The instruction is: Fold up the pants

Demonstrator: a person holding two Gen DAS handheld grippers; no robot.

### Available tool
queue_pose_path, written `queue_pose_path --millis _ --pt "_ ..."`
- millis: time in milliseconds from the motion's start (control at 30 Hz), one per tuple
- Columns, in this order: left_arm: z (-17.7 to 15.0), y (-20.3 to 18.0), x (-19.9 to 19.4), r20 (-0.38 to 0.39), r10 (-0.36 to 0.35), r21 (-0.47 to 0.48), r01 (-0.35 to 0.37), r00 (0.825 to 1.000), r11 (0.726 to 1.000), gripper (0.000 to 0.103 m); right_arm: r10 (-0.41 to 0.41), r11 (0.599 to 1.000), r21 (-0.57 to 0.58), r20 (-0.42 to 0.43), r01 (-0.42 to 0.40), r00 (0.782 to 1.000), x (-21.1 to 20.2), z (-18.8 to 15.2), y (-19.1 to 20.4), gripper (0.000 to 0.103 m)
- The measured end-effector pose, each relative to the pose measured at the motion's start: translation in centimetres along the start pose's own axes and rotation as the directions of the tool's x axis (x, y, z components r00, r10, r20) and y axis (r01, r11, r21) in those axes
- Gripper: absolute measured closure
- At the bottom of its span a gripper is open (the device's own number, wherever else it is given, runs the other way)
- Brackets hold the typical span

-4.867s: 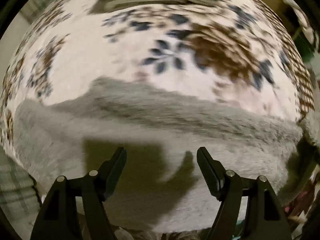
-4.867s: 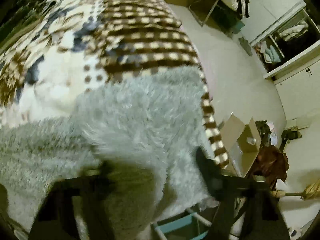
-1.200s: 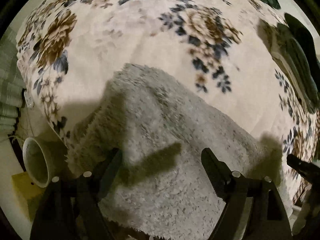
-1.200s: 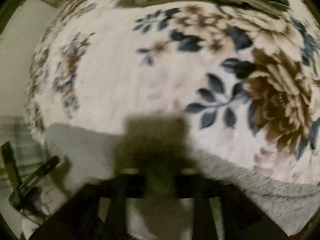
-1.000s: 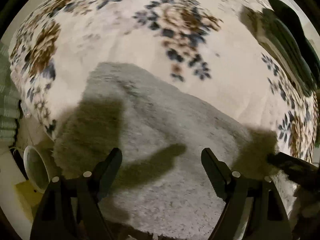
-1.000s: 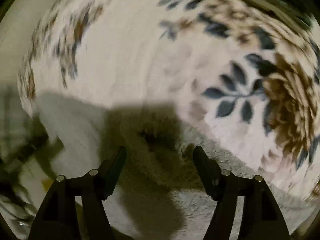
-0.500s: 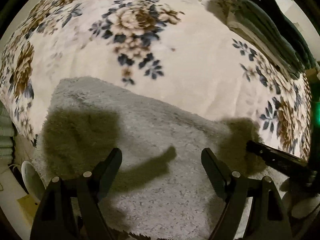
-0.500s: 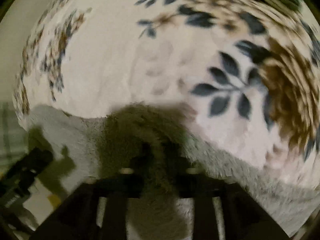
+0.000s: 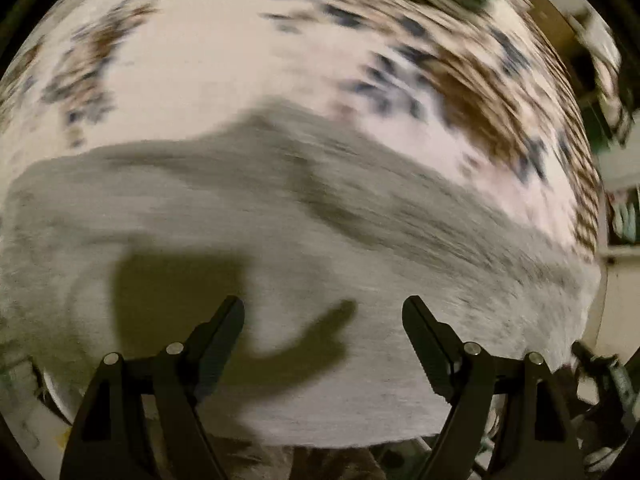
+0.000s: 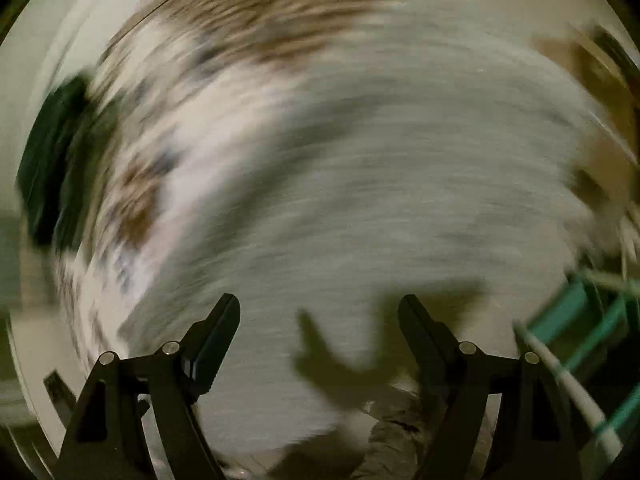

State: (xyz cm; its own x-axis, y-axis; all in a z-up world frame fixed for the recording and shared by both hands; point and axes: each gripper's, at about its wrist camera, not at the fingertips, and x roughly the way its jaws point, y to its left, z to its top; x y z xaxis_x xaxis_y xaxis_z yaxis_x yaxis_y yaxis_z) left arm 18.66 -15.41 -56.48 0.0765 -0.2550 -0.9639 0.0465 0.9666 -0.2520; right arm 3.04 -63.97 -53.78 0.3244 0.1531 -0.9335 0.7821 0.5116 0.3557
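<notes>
Pants: grey fleecy pants (image 9: 304,248) lie spread on the floral blanket (image 9: 208,64) of a bed, near its front edge; in the right wrist view the pants (image 10: 392,184) fill most of the picture, heavily blurred.
Step in hand: judged from the layout — lining up for a fresh grip on the cloth before another fold.
Doing it well: settle each tool before pinching, take the edge or a corner rather than the flat middle, bite through every layer, and lift both sides together so the fold lands square.
Left tongs (image 9: 323,316): spread wide, nothing between the jaws, hovering over the near part of the pants — contact cannot be judged.
Right tongs (image 10: 319,314): likewise wide apart and empty, above the grey fabric.
Surroundings: dark green folded items (image 10: 56,152) sit at the far side of the blanket.
</notes>
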Motion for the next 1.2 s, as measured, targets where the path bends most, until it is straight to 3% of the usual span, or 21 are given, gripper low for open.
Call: queue_pose_path --millis 67,167,267,367,533,733,767,867,1033,1067,1167,1200 --pt "-0.3 -3.4 1.5 -0.017 -0.018 0.045 0.018 1.0 0.999 0.023 -0.01 0.992 0.122 0.049 0.004 0.999 -0.4 0.3 -6.3 0.02" --pt "-0.3 -6.6 4.1 -0.043 -0.046 0.085 0.05 0.998 0.995 0.023 0.015 0.968 0.246 0.098 -0.039 0.995 0.7 1.5 -12.5 0.02" --pt "-0.2 -8.2 6.8 -0.06 0.007 0.119 0.0 0.998 0.993 0.023 0.118 0.922 0.352 0.134 -0.159 0.984 3.9 2.4 -16.8 0.02" --pt "-0.1 -8.6 8.4 -0.069 0.046 0.133 -0.037 0.997 0.99 0.018 0.249 0.862 0.411 0.169 -0.297 0.954 6.4 3.6 -19.1 0.02" --pt "0.4 -9.9 9.6 -0.08 0.072 0.142 -0.06 0.994 0.988 0.0 0.315 0.855 0.341 0.255 -0.389 0.914 5.8 5.0 -18.6 0.035" --pt "2.3 -11.1 11.3 -0.114 0.134 0.103 -0.122 0.984 0.987 0.0 0.449 0.803 0.274 0.304 -0.529 0.84 3.9 6.5 -17.1 0.038" --pt "2.5 -11.4 11.6 -0.119 0.146 0.1 -0.135 0.982 0.986 0.0 0.463 0.805 0.258 0.29 -0.535 0.837 4.1 7.1 -16.9 0.038" --pt "2.9 -12.1 12.0 -0.117 0.161 0.09 -0.151 0.98 0.984 0.0 0.441 0.828 0.246 0.267 -0.503 0.857 5.0 8.3 -17.1 0.037" --pt "1.9 -12.7 12.0 -0.08 0.161 0.093 -0.154 0.984 0.984 0.0 0.454 0.829 0.212 0.284 -0.517 0.845 4.8 8.4 -16.4 0.032" --pt "1.5 -12.6 11.9 -0.08 0.161 0.093 -0.153 0.984 0.984 0.0 0.474 0.814 0.215 0.293 -0.54 0.83 4.7 8.2 -16.4 0.032" --pt "0.5 -11.2 11.0 -0.093 0.162 0.087 -0.154 0.982 0.984 0.0 0.588 0.721 0.208 0.322 -0.661 0.742 4.3 7.9 -16.6 0.032" --pt "0.8 -11.3 11.0 -0.099 0.164 0.085 -0.156 0.981 0.984 0.0 0.594 0.717 0.195 0.331 -0.669 0.733 4.0 8.1 -16.5 0.032"
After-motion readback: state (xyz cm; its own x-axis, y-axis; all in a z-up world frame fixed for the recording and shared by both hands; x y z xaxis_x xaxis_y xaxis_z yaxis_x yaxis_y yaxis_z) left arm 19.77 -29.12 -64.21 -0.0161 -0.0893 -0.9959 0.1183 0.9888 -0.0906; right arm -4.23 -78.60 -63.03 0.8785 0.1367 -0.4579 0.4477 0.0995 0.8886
